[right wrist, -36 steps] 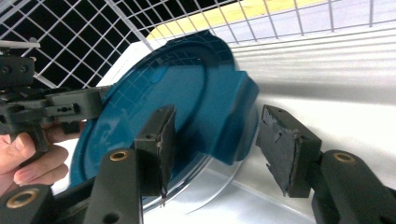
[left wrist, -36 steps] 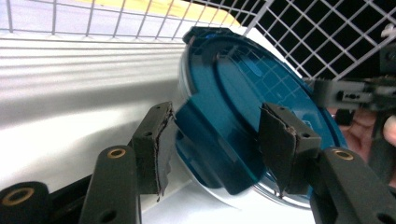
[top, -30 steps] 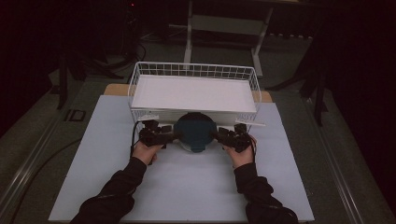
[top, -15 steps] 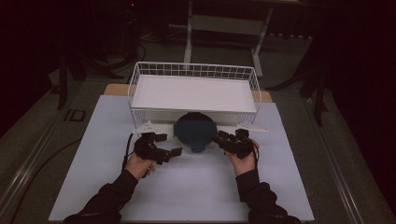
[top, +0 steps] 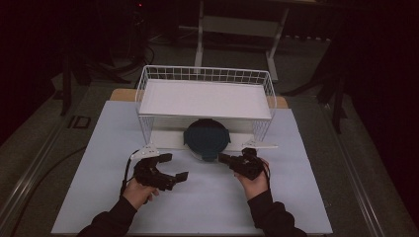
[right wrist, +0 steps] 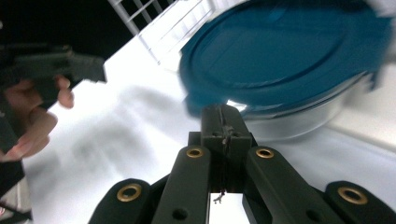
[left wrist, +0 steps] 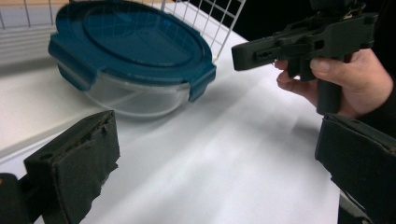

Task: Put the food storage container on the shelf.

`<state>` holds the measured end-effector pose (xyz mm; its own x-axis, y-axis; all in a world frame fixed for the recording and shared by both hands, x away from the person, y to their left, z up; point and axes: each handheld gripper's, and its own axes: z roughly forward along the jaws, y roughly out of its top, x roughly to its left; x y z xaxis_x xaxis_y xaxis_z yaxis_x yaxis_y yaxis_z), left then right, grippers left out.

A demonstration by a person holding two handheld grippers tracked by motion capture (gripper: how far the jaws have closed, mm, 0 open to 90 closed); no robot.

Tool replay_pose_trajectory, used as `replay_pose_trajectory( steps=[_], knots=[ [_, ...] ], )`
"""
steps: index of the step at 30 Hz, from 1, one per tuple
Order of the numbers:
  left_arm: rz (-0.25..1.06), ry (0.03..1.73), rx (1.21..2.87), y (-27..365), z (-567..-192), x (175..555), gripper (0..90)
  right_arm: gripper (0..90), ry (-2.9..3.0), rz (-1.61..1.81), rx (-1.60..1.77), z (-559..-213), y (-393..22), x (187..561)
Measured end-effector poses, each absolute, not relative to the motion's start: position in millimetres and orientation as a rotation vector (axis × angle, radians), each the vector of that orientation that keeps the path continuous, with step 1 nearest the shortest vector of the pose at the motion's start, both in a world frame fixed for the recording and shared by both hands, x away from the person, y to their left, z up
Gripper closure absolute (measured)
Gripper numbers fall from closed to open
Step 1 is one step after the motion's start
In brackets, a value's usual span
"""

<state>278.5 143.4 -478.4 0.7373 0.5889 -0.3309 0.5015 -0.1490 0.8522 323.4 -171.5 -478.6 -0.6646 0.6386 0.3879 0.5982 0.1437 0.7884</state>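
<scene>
A round clear container with a dark blue clip lid (top: 206, 138) (left wrist: 130, 51) (right wrist: 285, 56) sits at the front edge of the white wire rack (top: 205, 74), half under its shelf. My left gripper (top: 176, 166) (left wrist: 217, 135) lies to the container's lower left, apart from it. Its jaws have just been opening and stand wide with nothing between them. My right gripper (top: 221, 158) (right wrist: 224, 116) points at the container's front right rim from close by. Its jaws have just been closing and are shut with nothing between them.
The rack holds a white shelf board (top: 205, 98) and stands at the back of a pale mat (top: 207, 207) on the table. In the left gripper view the right gripper (left wrist: 243, 53) shows in a hand. Dark floor and a stand lie beyond the table.
Both hands have drawn back from the container's sides toward the near edge. The left jaws have spread wide, the right jaws have come together. The container stays at the rack's front.
</scene>
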Motion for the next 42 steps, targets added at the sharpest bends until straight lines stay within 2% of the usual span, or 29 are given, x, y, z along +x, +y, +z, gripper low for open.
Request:
replay_pose_trajectory(
  steps=[11, 42],
  knots=[
    [0.136, 0.828, 1.815, 138.4, -485.8, 271.2, 0.1, 89.9, 2.449, 1.502, 1.229, -493.0, -148.2, 322.1],
    [0.235, 0.792, 1.841, 139.5, -488.6, 265.6, 0.1, 90.0, 2.333, 1.481, 1.303, -498.9, -125.5, 379.5]
  ],
)
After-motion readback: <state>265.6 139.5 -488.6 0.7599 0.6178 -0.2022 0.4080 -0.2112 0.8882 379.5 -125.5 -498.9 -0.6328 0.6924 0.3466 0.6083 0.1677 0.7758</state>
